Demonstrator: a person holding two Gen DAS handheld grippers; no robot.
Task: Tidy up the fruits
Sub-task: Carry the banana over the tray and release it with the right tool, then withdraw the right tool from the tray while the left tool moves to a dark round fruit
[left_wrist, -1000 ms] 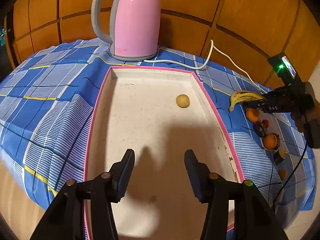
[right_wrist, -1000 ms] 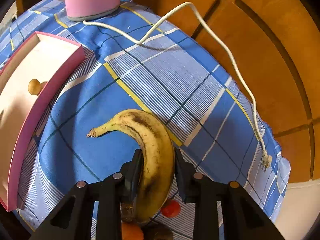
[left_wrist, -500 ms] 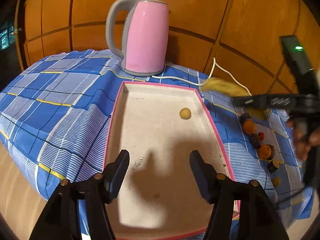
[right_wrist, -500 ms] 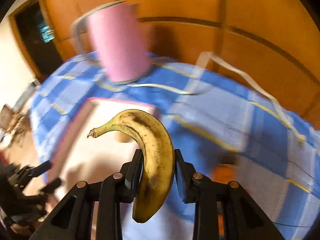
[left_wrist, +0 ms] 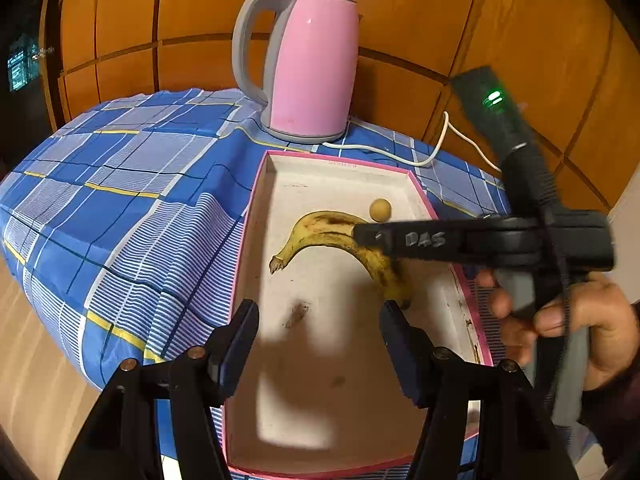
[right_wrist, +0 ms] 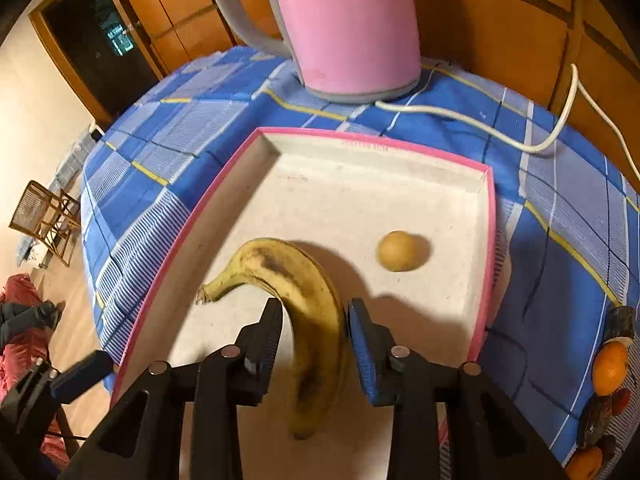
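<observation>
Right gripper [right_wrist: 314, 320] just opening around banana [right_wrist: 308, 300] in tray [right_wrist: 490, 240] (pads seemingly clear); withdrawing carelessly could snag it; left gripper [left_wrist: 318, 324] open, empty.

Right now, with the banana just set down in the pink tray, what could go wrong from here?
The right gripper, jaws just opening, straddles the spotted yellow banana; pulling back at an angle might drag it. The small round tan fruit lies loose nearby in the pink-rimmed white tray and could roll if bumped. The open left gripper hovers close over the same tray, so the two tools might collide.
</observation>
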